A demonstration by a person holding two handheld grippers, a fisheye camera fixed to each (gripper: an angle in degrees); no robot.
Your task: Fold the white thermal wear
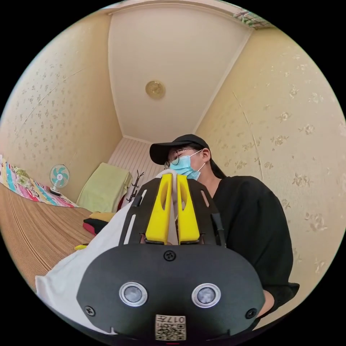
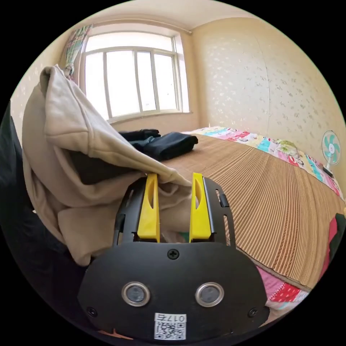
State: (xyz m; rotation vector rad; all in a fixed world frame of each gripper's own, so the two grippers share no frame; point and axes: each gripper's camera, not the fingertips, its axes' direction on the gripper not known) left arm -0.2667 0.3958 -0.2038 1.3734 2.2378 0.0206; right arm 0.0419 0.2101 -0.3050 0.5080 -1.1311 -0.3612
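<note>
Two grippers held the white thermal wear [image 1: 108, 230] aloft.
Left gripper [image 1: 173, 176] pinched an edge; right gripper [image 2: 173, 176], jaws wider, gripped a bunched fold.

thermal wear [image 2: 75, 144] looks like soft matt fleecy cloth, tongs [image 2: 174, 178] are smooth yellow plastic, bed [image 2: 274, 202] has a ribbed woven mat

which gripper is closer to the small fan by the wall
Hard to settle. The fan sits far from the left gripper, beyond the mat. It also sits far across the mat from the right gripper. Neither is clearly nearer.
</note>
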